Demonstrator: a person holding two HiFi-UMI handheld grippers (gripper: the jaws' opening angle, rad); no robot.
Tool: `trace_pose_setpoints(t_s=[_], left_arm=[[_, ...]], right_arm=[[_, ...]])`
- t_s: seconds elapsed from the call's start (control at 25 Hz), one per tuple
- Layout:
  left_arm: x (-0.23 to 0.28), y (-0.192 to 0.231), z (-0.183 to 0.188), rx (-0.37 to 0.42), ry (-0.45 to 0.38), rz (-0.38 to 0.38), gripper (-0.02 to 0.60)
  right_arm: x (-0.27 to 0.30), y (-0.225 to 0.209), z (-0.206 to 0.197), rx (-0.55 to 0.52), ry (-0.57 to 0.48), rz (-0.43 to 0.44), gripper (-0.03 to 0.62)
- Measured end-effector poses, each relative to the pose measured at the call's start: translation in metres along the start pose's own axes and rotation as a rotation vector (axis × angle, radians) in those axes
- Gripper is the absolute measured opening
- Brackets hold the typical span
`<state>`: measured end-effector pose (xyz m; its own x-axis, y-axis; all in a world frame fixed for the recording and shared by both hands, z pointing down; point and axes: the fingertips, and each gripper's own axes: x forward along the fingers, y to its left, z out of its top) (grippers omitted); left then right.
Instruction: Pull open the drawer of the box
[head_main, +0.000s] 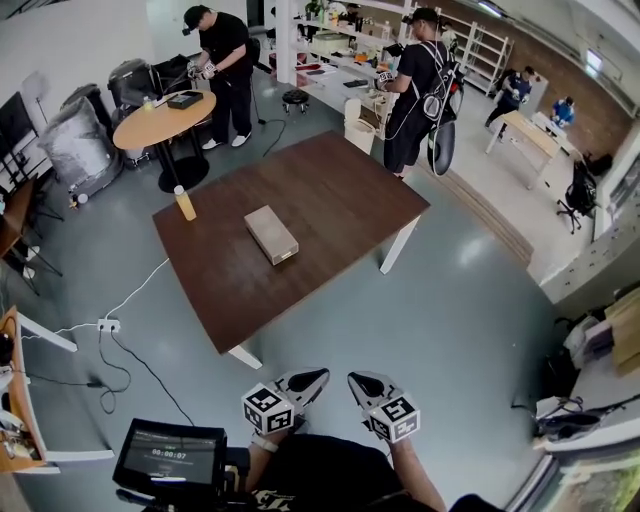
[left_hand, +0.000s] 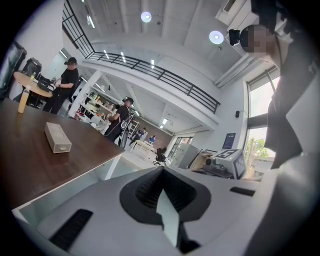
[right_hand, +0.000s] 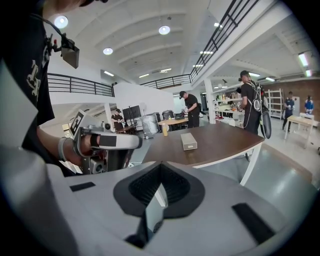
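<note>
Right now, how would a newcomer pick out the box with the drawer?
Find the dark brown table in the middle of the grey floor. Near its centre lies the box, a long, low, beige block. Its only tabletop neighbour is an upright orange bottle at the left corner.

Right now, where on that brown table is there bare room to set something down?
Most of the table is bare: the wide stretch between the box and the right corner, and the near end in front of it. Only the left corner is taken, by the bottle.
</note>
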<state>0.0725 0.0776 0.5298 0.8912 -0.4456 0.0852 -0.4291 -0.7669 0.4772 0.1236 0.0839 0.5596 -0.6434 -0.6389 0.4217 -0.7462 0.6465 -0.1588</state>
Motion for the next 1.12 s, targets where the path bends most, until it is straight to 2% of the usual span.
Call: trace_pose_setpoints(t_s=[0.44,0.6,0.92,1.12], left_arm=[[-0.004,0.035,0.013,0.008,0.023,-0.003,0.0],[-0.009,0.047,0.017,0.015,0.026,0.005,0.0],[-0.052,0.086,0.025,-0.012,-0.01,0.058,0.0],[-0.067,0.103,0.024,-0.035,-0.019,0.073,0.0]], right_arm=[[0.035,-0.012,0.009,0.019,0.013,-0.018,-0.012],[0.053,-0.012,0.013,0.019,0.012,0.001,-0.012],[0.102,0.016,0.031,-0.032,0.017,0.05,-0.012],[0.121,0.037,0.021,-0.019,0.061,0.087,-0.012]])
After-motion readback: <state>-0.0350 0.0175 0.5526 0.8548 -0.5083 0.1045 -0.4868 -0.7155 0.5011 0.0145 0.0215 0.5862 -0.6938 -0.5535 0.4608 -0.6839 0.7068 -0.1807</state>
